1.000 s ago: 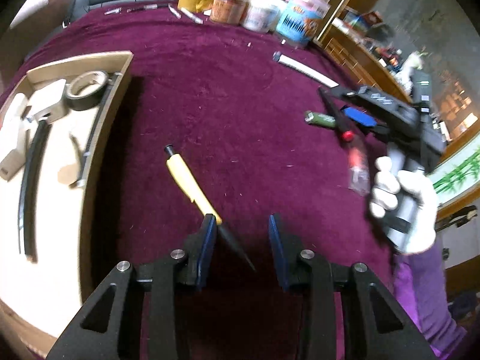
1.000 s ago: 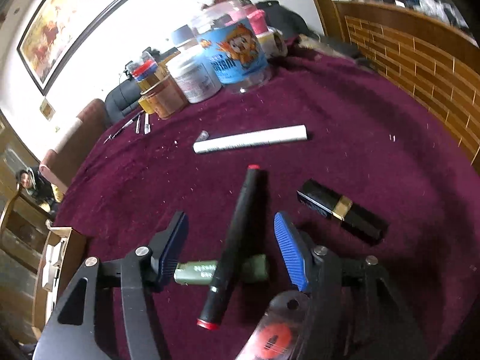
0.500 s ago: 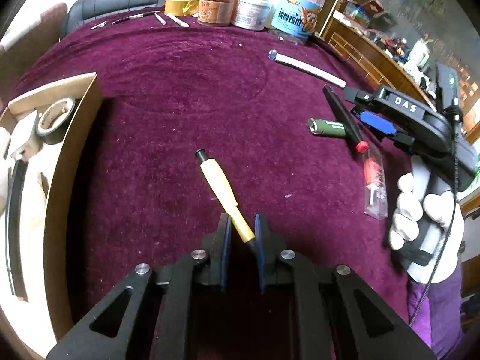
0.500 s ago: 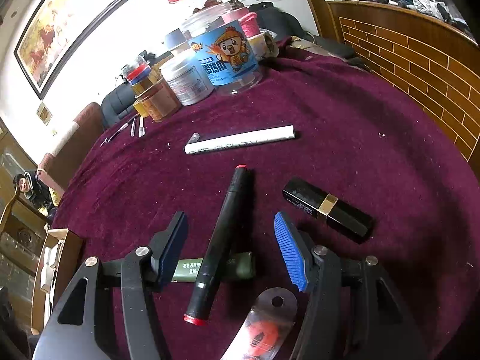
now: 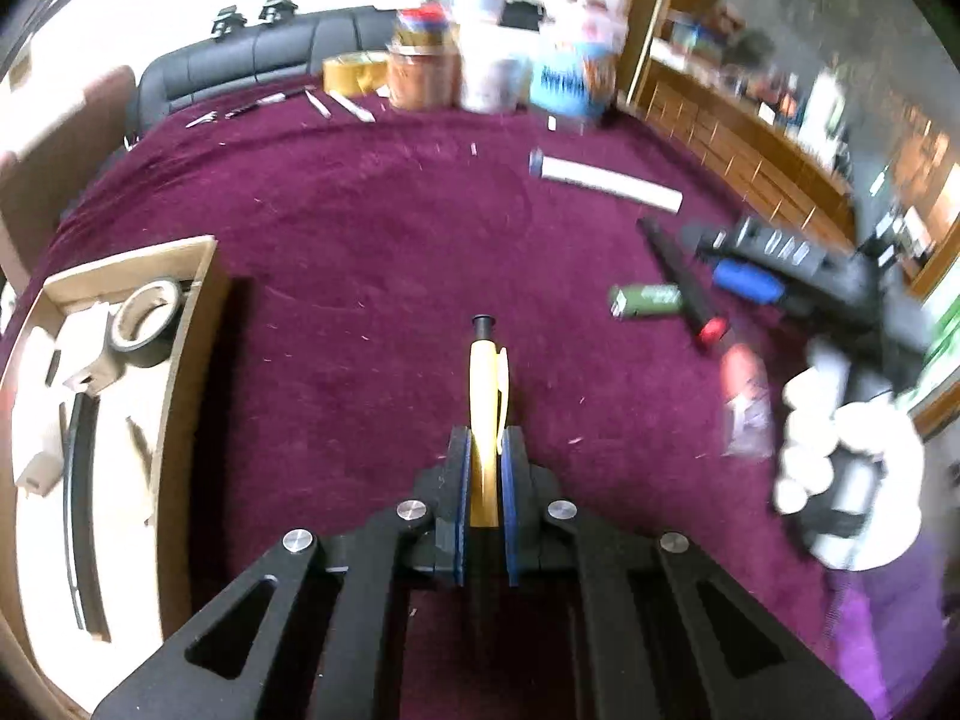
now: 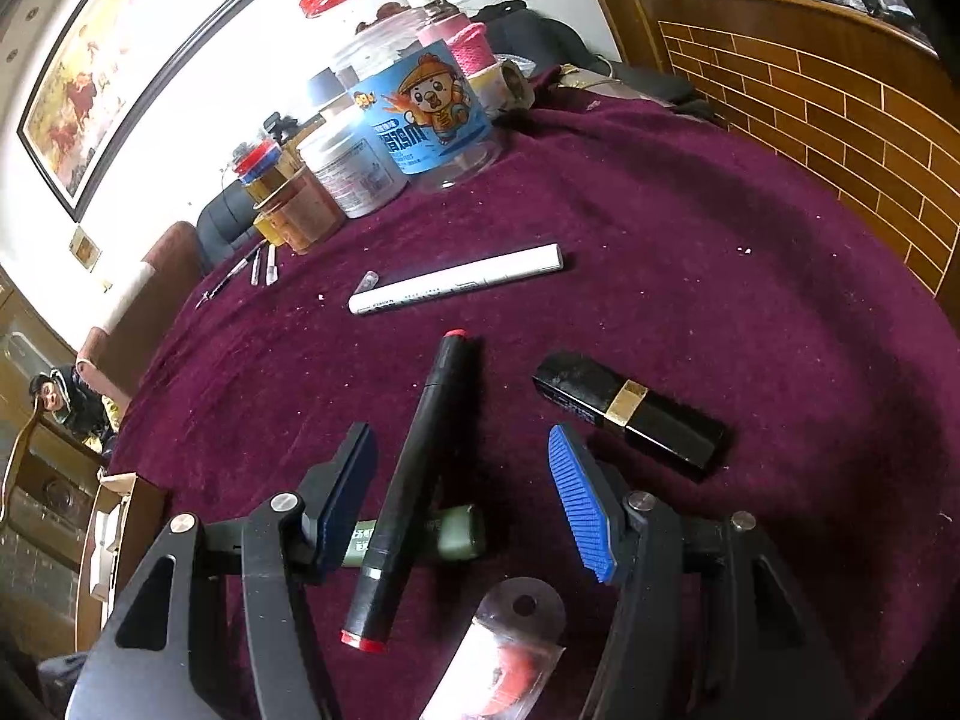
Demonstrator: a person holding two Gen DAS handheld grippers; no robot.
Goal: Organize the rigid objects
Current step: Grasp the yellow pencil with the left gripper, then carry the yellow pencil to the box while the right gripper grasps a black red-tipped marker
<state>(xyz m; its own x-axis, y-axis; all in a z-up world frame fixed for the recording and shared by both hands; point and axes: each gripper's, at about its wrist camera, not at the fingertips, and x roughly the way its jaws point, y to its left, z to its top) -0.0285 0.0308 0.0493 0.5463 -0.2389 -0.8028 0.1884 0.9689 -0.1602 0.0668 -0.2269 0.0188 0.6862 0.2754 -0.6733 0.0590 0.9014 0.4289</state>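
Yellow plastic shows between the blue pads of the left gripper [image 5: 485, 450]: its two fingers are closed on a yellow pen [image 5: 487, 396], which points straight forward with its black end away from the camera and appears lifted above the dark red tablecloth [image 5: 360, 252]. To the left of this gripper stands an open cardboard box [image 5: 198, 324] — inside it lie a roll of tape [image 5: 144, 324] and some pale pieces that I cannot identify.

The right gripper [image 6: 462, 480] is open, its fingers wide apart, low over the cloth. Between them lies a black marker [image 6: 414, 480] with red ends, and it rests across a green lighter [image 6: 450, 540]. Just beside the right finger is a black lipstick [image 6: 630, 414] with a gold band. Farther ahead lies a white marker [image 6: 456, 279], apart from the others. A small clear packet [image 6: 510, 648] with something red inside sits at the bottom edge, near the marker's end. At the far side of the table stand several jars — the largest has a blue cartoon label [image 6: 420, 114]. In the left wrist view, a white-gloved hand [image 5: 840, 468] holds the right gripper's handle.
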